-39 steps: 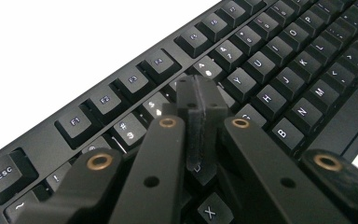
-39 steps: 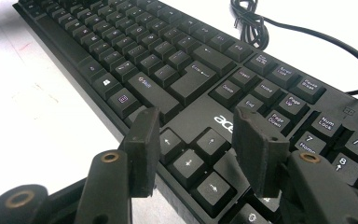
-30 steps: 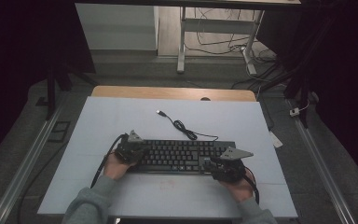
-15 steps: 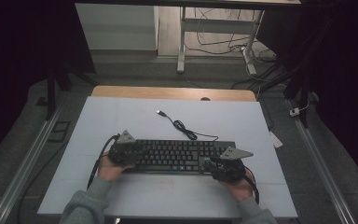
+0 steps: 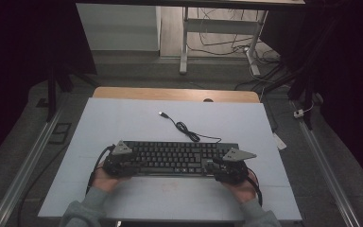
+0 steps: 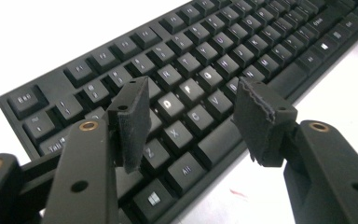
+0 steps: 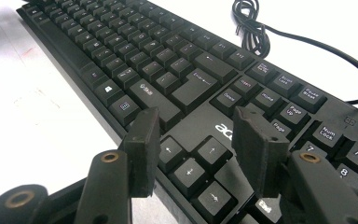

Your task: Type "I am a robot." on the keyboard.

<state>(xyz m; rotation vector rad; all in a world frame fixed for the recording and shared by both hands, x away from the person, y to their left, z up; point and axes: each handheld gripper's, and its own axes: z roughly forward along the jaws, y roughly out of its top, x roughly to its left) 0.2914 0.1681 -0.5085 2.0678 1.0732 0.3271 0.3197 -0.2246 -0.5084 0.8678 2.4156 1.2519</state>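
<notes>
While both tongs hover at the keyboard's two ends, the scene reads so:
Keyboard: black keyboard (image 5: 177, 157) lies flat on the desk (image 5: 123, 118), stretched between the two tongs.
Left tongs: left tongs (image 6: 191, 114) stand over the letter keys near the keyboard's left end; the jaws have just been opening and now stand apart, nothing pinched between them, the pads (image 6: 135, 116) off the keys.
Right tongs: right tongs (image 7: 196, 144) sit over the arrow keys at the keyboard's right end, jaws spread, gripping nothing.
Hands: left hand (image 5: 105, 178) and right hand (image 5: 242, 189) hold the tongs at the keyboard's near edge.
Cable: black cable (image 5: 184, 128) runs away beyond the tongs, across the desk past the keyboard's far edge.
</notes>
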